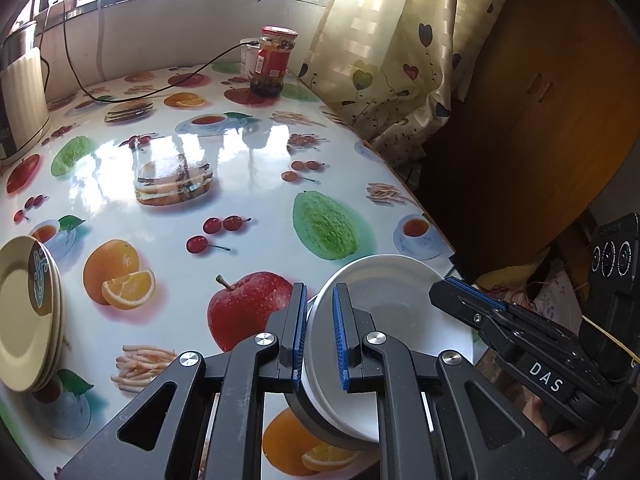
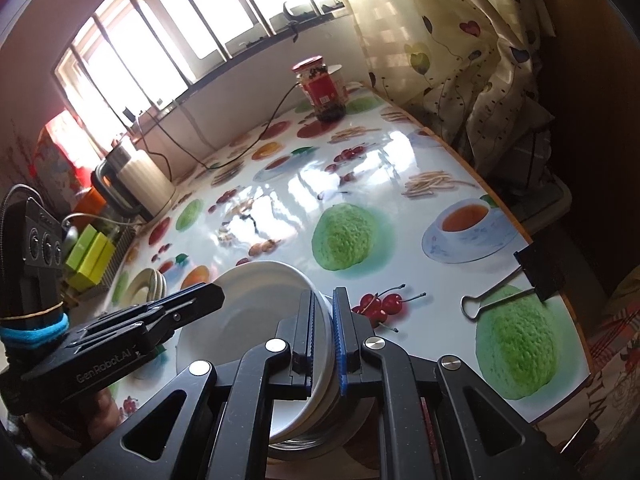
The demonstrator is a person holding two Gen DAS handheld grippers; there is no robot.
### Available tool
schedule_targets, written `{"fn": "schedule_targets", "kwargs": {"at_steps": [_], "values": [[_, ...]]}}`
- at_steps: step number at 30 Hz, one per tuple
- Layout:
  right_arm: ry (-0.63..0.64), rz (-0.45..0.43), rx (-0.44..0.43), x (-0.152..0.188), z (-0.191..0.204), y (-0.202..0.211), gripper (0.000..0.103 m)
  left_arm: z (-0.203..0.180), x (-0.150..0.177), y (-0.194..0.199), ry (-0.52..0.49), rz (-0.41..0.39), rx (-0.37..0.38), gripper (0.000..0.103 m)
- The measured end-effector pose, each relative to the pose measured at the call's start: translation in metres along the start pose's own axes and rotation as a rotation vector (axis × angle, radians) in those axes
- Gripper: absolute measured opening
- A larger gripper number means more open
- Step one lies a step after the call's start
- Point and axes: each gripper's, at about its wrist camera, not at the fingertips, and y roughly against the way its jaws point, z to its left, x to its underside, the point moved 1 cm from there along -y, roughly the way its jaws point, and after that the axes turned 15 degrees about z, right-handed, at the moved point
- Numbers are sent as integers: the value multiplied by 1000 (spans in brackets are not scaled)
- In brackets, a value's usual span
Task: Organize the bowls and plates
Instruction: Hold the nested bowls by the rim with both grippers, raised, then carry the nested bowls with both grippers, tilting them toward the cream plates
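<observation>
A stack of white bowls [image 1: 384, 292] sits near the table's near right edge, also in the right wrist view [image 2: 256, 312]. My left gripper [image 1: 320, 336] is shut on the stack's left rim. My right gripper [image 2: 324, 340] is shut on its right rim, and it also shows in the left wrist view [image 1: 472, 308]. The left gripper also shows in the right wrist view [image 2: 192, 300]. A stack of cream plates [image 1: 28, 312] with a dark patterned centre stands at the far left, also in the right wrist view [image 2: 150, 284].
The table [image 1: 240, 184] has a glossy fruit-print cover. A red-lidded jar [image 1: 274, 60], a cable [image 1: 160, 88] and a kettle [image 1: 22, 92] stand at the back. A binder clip [image 2: 532, 272] grips the right edge. A curtain [image 1: 400, 40] hangs right. Green boxes [image 2: 90, 252] sit left.
</observation>
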Motion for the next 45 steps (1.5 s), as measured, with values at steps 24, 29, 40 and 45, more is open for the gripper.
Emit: {"fn": "schedule_targets", "kwargs": {"at_steps": [24, 29, 40, 45], "values": [[8, -79, 21, 14, 4, 21, 21, 5, 16, 18, -5, -58, -19, 15], [-3, -98, 33, 19, 1, 28, 26, 13, 21, 24, 14, -81, -16, 20], [-53, -122, 39, 33, -15, 36, 27, 42, 31, 25, 88, -93, -9, 35], [-79, -121, 41, 40, -24, 34, 28, 52, 35, 16, 110, -76, 18, 35]]}}
